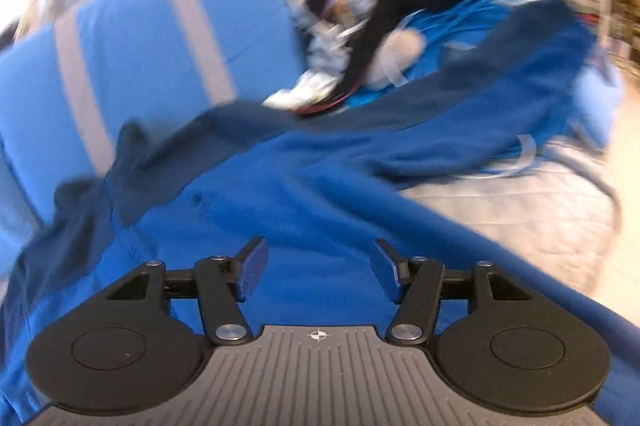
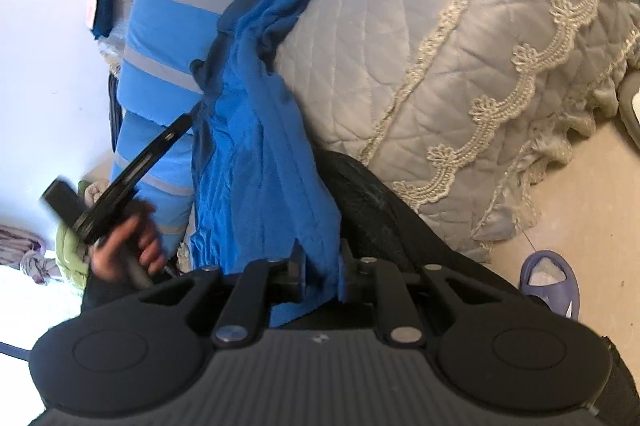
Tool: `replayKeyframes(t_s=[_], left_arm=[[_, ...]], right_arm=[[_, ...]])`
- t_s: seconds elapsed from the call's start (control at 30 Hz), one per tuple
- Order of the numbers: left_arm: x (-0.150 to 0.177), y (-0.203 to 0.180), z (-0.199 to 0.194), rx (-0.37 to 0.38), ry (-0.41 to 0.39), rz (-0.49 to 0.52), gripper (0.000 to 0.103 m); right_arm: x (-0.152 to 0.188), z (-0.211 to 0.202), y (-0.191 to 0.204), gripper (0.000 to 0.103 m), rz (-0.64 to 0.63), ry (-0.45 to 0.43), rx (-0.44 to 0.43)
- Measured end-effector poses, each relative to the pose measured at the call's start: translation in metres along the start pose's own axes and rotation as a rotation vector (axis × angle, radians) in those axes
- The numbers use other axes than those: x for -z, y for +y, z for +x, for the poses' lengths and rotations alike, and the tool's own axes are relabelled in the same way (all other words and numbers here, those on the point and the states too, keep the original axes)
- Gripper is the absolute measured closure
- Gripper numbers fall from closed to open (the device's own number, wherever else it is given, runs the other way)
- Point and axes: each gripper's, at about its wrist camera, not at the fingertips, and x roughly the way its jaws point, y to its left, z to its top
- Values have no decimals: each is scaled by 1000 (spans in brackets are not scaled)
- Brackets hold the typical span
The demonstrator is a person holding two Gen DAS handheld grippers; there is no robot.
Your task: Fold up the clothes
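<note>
A bright blue garment (image 1: 300, 193) with a darker navy part (image 1: 480, 73) lies stretched across the bed. In the blurred left wrist view my left gripper (image 1: 320, 266) hovers just over the blue cloth, open, with nothing between its pads. In the right wrist view the same garment (image 2: 256, 145) runs up in a long bunched strip, and my right gripper (image 2: 320, 278) is shut on its near end. To the left a hand (image 2: 132, 246) holds the left gripper (image 2: 182, 127), seen edge-on beside the cloth.
A blue cushion with grey stripes (image 2: 168, 37) lies along the wall side. The grey quilted bedspread (image 2: 440, 45) has a lace edge. A heap of mixed clothes (image 1: 352, 25) sits at the far end. A dark trouser leg (image 2: 380, 201) and a slipper (image 2: 548, 278) are near the floor.
</note>
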Motion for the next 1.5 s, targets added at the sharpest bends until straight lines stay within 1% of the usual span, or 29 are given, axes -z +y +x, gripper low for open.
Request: replayKeyframes(t_s=[0.1, 0.17, 0.2, 0.23, 0.27, 0.3, 0.33, 0.37, 0.4, 0.43, 0.47, 0.5, 0.57, 0.67, 0.77, 0.83, 0.9, 1.0, 1.07, 1.13, 1.17, 1.2, 1.27, 1.4, 1.5], left_arm=[[4, 10, 18, -11, 24, -35, 48], [7, 16, 19, 0, 34, -52, 48], [10, 17, 17, 9, 40, -58, 48], [12, 20, 14, 18, 43, -64, 48], [14, 22, 10, 29, 43, -71, 48], [16, 24, 5, 39, 44, -77, 47], [16, 28, 1, 52, 51, -90, 47], [17, 33, -4, 67, 64, -108, 46], [17, 38, -9, 82, 77, -126, 42], [17, 42, -14, 97, 89, -144, 39], [17, 47, -20, 112, 102, -162, 30], [17, 50, -25, 124, 114, -176, 22], [18, 57, -41, 146, 130, -207, 19], [20, 71, -72, 169, 140, -257, 19], [20, 86, -107, 169, 124, -295, 19], [17, 97, -133, 144, 97, -311, 19], [11, 116, -161, 120, 62, -346, 19], [-1, 143, -200, 75, -21, -386, 17], [-6, 152, -215, 35, -69, -390, 15], [-7, 157, -220, 20, -100, -396, 13], [-7, 158, -219, 22, -99, -409, 13], [-5, 158, -216, 27, -91, -424, 13], [-3, 153, -207, 42, -67, -428, 13], [4, 140, -196, 62, -35, -396, 13], [9, 134, -193, 79, -19, -387, 13]], right_arm=[[0, 0, -3, 89, 4, 2, 10], [-2, 2, -5, 89, -9, 12, 9], [-3, 3, -5, 87, -17, 19, 7], [-4, 4, -5, 79, -29, 21, 10], [-6, 2, -4, 74, -49, 14, 28], [-8, 0, -1, 46, -74, 4, 55], [-11, -3, 3, 26, -109, -14, 79], [-15, -7, 8, 17, -151, -39, 100], [-20, -12, 13, 7, -188, -59, 119], [-26, -16, 20, 5, -219, -76, 137], [-31, -20, 26, 4, -251, -92, 155], [-37, -25, 32, 0, -282, -109, 173], [-51, -35, 44, 0, -324, -141, 202], [-71, -49, 60, 0, -357, -168, 237], [-90, -67, 69, 0, -384, -184, 261], [-105, -83, 76, 0, -400, -210, 279], [-123, -102, 82, 0, -414, -252, 294], [-153, -130, 92, 0, -433, -353, 338], [-173, -139, 97, 0, -487, -440, 398], [-193, -137, 99, 0, -545, -534, 459], [-203, -135, 100, 0, -574, -581, 489], [-212, -131, 98, 0, -597, -609, 498], [-230, -118, 90, 0, -619, -641, 484], [-259, -98, 67, 0, -529, -716, 461], [-272, -89, 54, 2, -462, -746, 384]])
